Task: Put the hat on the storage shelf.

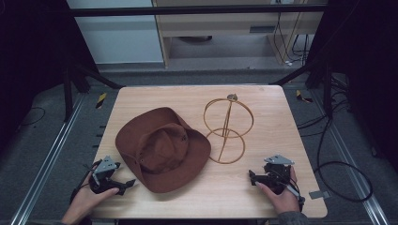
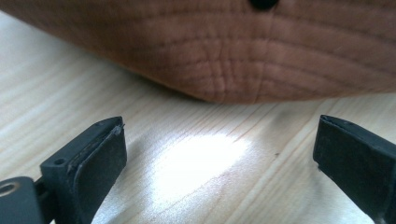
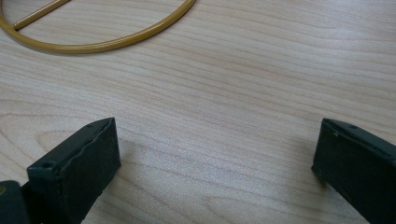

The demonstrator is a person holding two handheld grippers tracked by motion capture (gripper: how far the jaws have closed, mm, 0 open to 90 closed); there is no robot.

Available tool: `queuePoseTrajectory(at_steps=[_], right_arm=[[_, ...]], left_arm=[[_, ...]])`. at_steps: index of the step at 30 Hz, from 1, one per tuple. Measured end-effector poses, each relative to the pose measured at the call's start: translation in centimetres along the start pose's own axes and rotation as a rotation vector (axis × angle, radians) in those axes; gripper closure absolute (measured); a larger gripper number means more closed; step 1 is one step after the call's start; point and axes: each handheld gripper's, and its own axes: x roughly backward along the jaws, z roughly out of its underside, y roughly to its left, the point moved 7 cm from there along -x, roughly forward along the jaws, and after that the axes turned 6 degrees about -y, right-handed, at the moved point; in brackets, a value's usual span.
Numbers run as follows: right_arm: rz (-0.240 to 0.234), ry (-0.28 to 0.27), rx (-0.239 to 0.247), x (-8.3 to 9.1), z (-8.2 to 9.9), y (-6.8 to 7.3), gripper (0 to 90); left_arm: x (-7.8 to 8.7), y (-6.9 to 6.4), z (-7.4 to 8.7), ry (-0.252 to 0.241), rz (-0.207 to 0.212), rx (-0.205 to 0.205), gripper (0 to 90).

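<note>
From the high view, the brown hat [image 1: 162,149] lies flat on the wooden table [image 1: 263,197], crown up, and the gold wire stand [image 1: 228,127] is just beside it on the right; your left gripper [image 1: 127,183] rests near the hat's brim with its jaws apart, and your right gripper [image 1: 252,176] sits near the stand's bottom ring, jaws apart too and holding nothing; I think the job is to set the hat on the stand — and the stand looks thin and light, so a bump from the hat or a gripper could tip it or push it along the smooth wood; the brim is wide and floppy-looking, so a pinch at one edge may let the far side sag and drag

In the left gripper view, the hat [image 2: 224,51] is right ahead, soft and fuzzy like felt, with rows of stitching and a small dark hole near the top edge; the brim curves down to the table, so your lower jaw could slide under badly or scrape the wood if you go in too flat; both black pads [image 2: 100,156] stand wide with bare table between them

In the right gripper view, you see the stand's round ring [image 3: 107,43] — shiny, hard, thin metal; your pads [image 3: 86,161] could slip off it
</note>
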Motion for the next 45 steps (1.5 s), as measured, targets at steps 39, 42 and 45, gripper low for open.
queuePoseTrajectory(at_steps=[39, 42, 45], right_arm=[[0.0, -0.003, 0.0, 0.0, 0.1, -0.3, 1.5], [-0.002, -0.006, 0.003, 0.0, 0.1, -0.3, 1.5], [-0.002, -0.007, 0.003, 0.0, 0.1, -0.3, 1.5]], left_arm=[[-0.6, -2.2, -15.3, 0.019, 0.064, -0.195, 4.9], [-1.2, -2.5, -16.2, 0.03, 0.073, -0.206, 4.8], [-1.7, -2.5, -16.8, 0.052, 0.073, -0.216, 4.6]])
